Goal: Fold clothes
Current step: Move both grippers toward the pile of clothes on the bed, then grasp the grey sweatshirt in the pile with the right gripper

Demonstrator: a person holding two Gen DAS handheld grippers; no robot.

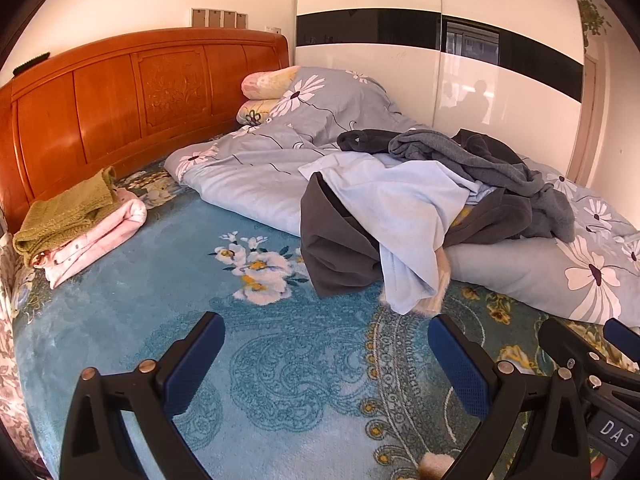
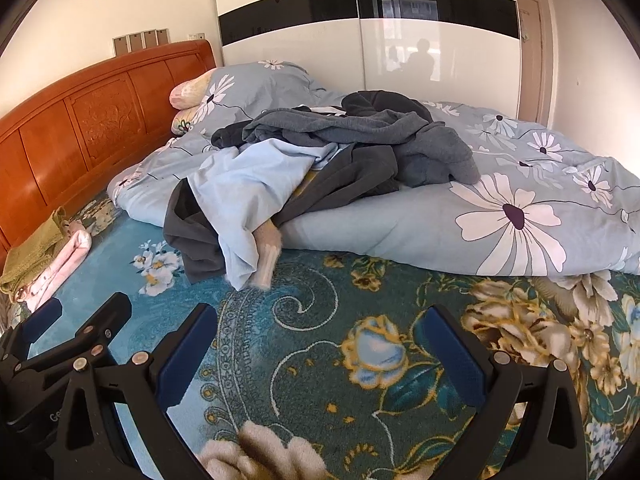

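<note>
On the near edge of the rumpled floral duvet [image 1: 280,184], spilling down onto the patterned blanket [image 1: 280,360], lies the heap of unfolded clothes [image 2: 320,168]. A light blue garment [image 1: 400,208] drapes over the front, its lower edge hanging onto the blanket. A dark grey piece [image 1: 336,252] slumps beside and under it, and a thicker grey knit [image 2: 400,136] is bundled on top, further back. Something pale and fuzzy [image 2: 268,256] pokes out beneath the blue cloth; it may be a sleeve or a cuff, but too little of it shows to tell.

All of it looks soft and limp. The blue garment seems thin and light, so it should lift easily, though it will sag and drag its neighbours along. The knit looks heavier and bulkier. The hanging blue hem is the freest place to pinch, since it lies clear of the tangle.

Both tools hover over the blanket, short of the heap and apart from it. The left gripper [image 1: 326,344] has its jaws spread wide with nothing between them, and the right gripper [image 2: 320,340] is likewise fully released and empty.

Well to the left, by the wooden headboard [image 1: 140,92], a green knit [image 1: 64,212] rests on a pink garment [image 1: 100,236], both already folded. Behind the bed stands a glossy white wardrobe [image 1: 400,80].
</note>
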